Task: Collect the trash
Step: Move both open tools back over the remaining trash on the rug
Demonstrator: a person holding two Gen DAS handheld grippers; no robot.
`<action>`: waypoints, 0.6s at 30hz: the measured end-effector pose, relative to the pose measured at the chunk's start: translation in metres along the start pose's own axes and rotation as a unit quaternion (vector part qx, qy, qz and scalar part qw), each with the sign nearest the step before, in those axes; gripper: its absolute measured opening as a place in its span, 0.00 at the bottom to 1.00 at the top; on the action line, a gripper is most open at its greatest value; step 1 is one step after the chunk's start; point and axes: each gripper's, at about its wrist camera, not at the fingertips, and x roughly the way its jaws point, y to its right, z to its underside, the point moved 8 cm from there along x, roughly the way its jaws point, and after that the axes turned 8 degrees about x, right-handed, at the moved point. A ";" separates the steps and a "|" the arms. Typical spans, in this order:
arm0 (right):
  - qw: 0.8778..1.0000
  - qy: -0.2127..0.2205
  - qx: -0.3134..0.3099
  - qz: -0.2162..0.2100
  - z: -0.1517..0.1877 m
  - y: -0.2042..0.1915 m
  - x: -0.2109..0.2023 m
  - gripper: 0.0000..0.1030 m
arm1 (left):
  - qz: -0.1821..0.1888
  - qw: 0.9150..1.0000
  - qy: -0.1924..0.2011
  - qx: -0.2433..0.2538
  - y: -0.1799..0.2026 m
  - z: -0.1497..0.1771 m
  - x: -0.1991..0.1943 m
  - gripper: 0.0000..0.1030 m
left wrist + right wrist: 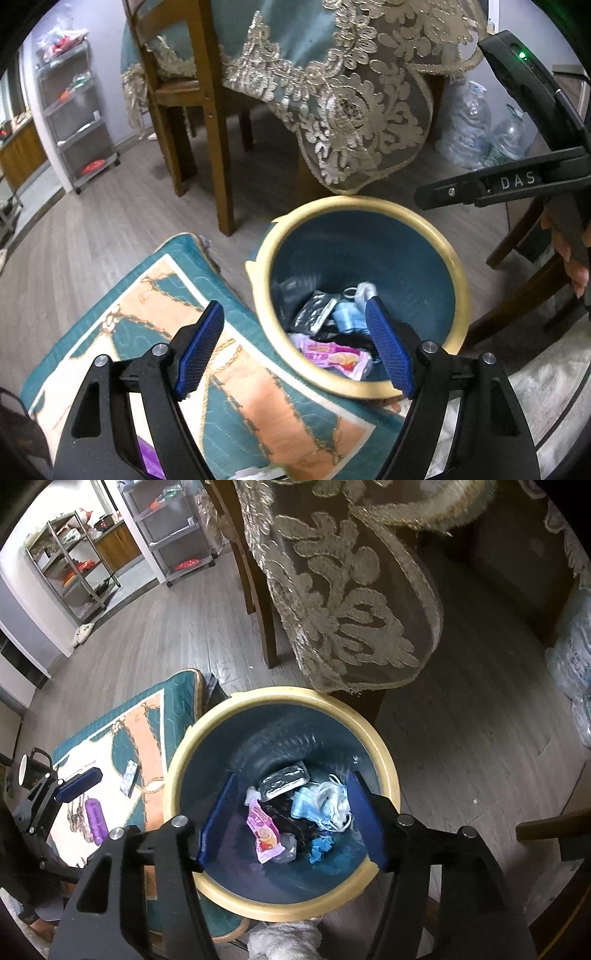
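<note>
A round bin with a cream rim and a dark blue inside was seen standing on the wooden floor, its left edge resting over a teal and peach mat. The right gripper was held directly above the bin's mouth, its jaws spread wide with nothing between them. The left gripper was held over the near left rim of the bin, partly above the mat, its jaws likewise wide apart and empty. At the bottom of the bin, trash was gathered: a pink wrapper, a blue face mask, a black and silver packet and a crumpled blue scrap. On the mat, outside the bin, a purple object and a small flat packet were lying. A lace-edged tablecloth was seen hanging behind the bin, beside a wooden chair, with clear plastic bottles on the floor to the right.
</note>
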 end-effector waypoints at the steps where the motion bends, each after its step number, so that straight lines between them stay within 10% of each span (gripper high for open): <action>1: 1.000 0.002 -0.001 0.000 0.000 -0.003 -0.001 0.61 | -0.003 1.000 0.000 -0.001 -0.003 0.002 -0.002 0.77; 18: 0.998 0.020 -0.048 -0.024 -0.001 -0.099 -0.007 0.80 | -0.061 0.997 0.003 -0.047 -0.067 0.039 -0.050 0.77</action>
